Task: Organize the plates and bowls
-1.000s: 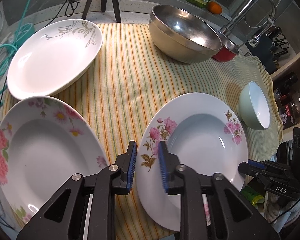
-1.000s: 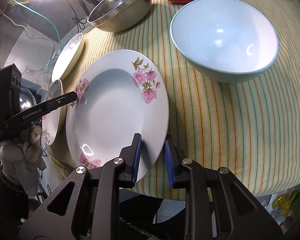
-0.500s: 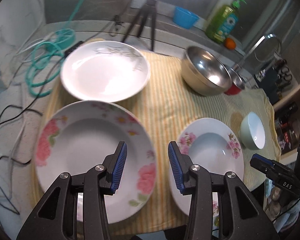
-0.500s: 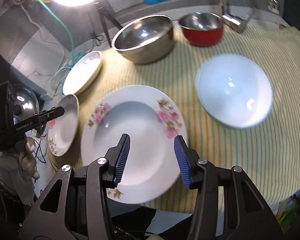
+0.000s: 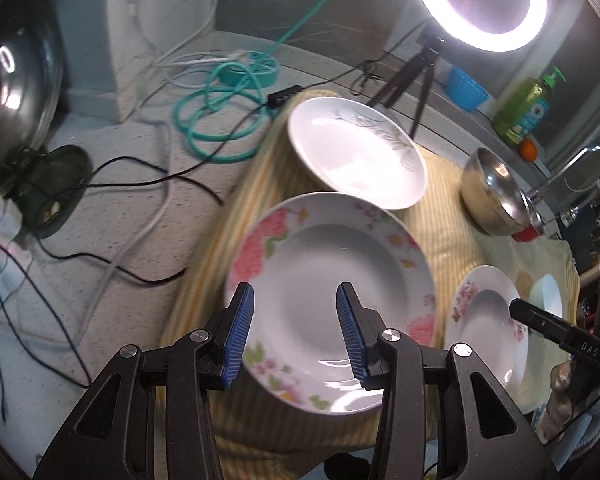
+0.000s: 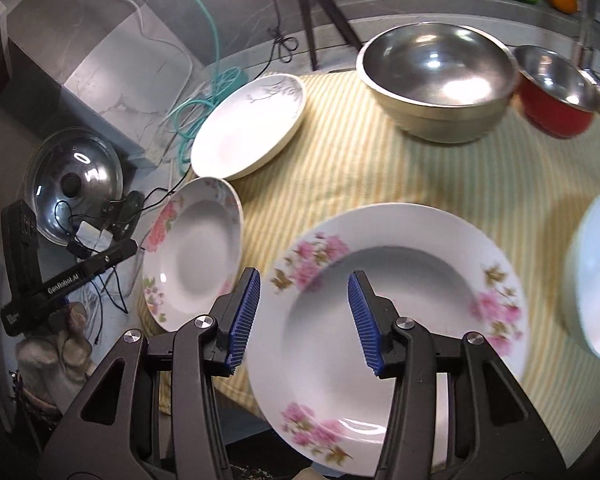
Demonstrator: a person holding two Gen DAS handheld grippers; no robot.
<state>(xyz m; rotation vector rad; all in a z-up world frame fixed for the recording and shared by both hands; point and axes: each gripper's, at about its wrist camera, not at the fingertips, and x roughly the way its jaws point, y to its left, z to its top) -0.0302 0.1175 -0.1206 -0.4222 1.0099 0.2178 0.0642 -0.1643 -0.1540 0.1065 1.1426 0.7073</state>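
In the left wrist view, the left gripper (image 5: pixel 296 330) is hanging above the large floral plate (image 5: pixel 332 300) with its blue fingers (image 5: pixel 240 332) spread wide and holding nothing. A second ago those fingers were nearly together beside the rim of the smaller pink-flowered plate (image 5: pixel 486 328); now they are standing much wider and the camera is looking down from higher up, so the approach seems to be starting over on a different plate. The white plate with the grey sprig (image 5: pixel 358 152) is lying just behind, on the striped cloth (image 5: pixel 440 216). The steel bowl (image 5: pixel 494 196) is hiding most of a red one, and the pale bowl at the right edge is partly covered by the other tool.

In the right wrist view, the right gripper (image 6: pixel 304 320) is also gaping and empty over the pink-flowered plate (image 6: pixel 392 304) (earlier it was closing in on that rim). Nothing is stacked yet. The pale blue bowl (image 6: pixel 598 276) is being cut off by the frame, and motion blur is softening the plates' edges.
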